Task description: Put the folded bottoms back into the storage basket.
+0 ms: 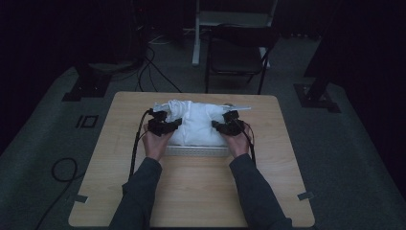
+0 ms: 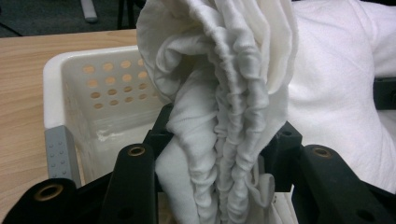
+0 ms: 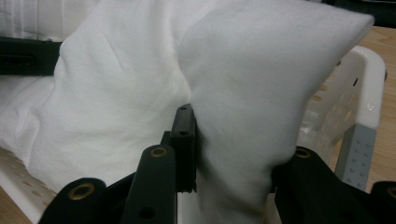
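High view, near to far: two grey sleeves [image 1: 139, 191] enter from the bottom edge over a light wooden table [image 1: 191, 191]. Left gripper [image 1: 165, 125] and right gripper [image 1: 225, 125], one at each end of a white cloth bundle [image 1: 198, 122], which sits heaped in a white perforated basket [image 1: 198, 151] at mid-table. Left gripper view: jaws closed on a gathered, ruched edge of the cloth bundle [image 2: 224, 116], fabric bunched tight between them; basket [image 2: 84, 88] wall with round holes and a grey corner post behind. Right gripper view: jaws clamped on a smooth fold of the cloth bundle [image 3: 243, 116], basket [image 3: 359, 93] rim just beside. Beyond the table, dimly lit: dark chair [image 1: 237, 52], apparently a folding type; black cables [image 1: 153, 72] on grey floor.
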Motion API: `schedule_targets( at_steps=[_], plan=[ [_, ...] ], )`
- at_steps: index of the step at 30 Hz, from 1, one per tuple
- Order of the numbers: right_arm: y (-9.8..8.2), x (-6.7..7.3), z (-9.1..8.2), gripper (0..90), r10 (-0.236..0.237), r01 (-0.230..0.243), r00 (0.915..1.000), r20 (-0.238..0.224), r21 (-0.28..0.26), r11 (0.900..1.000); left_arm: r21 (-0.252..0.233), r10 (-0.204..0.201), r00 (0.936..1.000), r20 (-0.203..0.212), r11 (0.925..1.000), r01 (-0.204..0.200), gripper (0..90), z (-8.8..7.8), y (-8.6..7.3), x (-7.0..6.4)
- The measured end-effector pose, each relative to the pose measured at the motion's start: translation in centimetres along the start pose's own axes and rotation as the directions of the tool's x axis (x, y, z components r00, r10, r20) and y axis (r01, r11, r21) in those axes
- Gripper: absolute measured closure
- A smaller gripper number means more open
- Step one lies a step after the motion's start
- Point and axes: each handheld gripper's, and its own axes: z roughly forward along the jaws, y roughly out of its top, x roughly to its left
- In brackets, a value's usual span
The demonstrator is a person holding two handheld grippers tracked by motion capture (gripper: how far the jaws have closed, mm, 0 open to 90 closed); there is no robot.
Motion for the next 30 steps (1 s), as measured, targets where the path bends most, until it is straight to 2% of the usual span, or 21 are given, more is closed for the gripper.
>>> schedule_targets(
  at_steps=[7,14,24,30],
  plan=[
    [-0.2,0.0,0.1,68.6,-0.010,0.010,0.9999,0.011,0.009,1.000,0.012,0.011,0.9998,-0.018,0.9999,-0.011,56.3,0.3,-0.2,-0.3],
    [-0.3,0.4,0.6,68.6,-0.017,0.017,0.9996,0.022,0.025,1.000,0.028,-0.026,0.9992,-0.030,0.9993,0.027,56.3,0.6,-0.8,0.0],
    [-0.4,0.6,0.8,68.6,-0.030,0.029,0.9989,0.035,0.042,0.999,0.044,-0.037,0.9985,-0.040,0.9983,0.039,56.2,0.8,-1.2,-0.2],
    [-0.7,0.6,1.0,68.6,-0.029,0.027,0.9987,0.043,0.048,0.998,0.056,-0.039,0.9972,-0.064,0.9975,0.043,56.2,1.1,-1.3,-0.6]
  ],
)
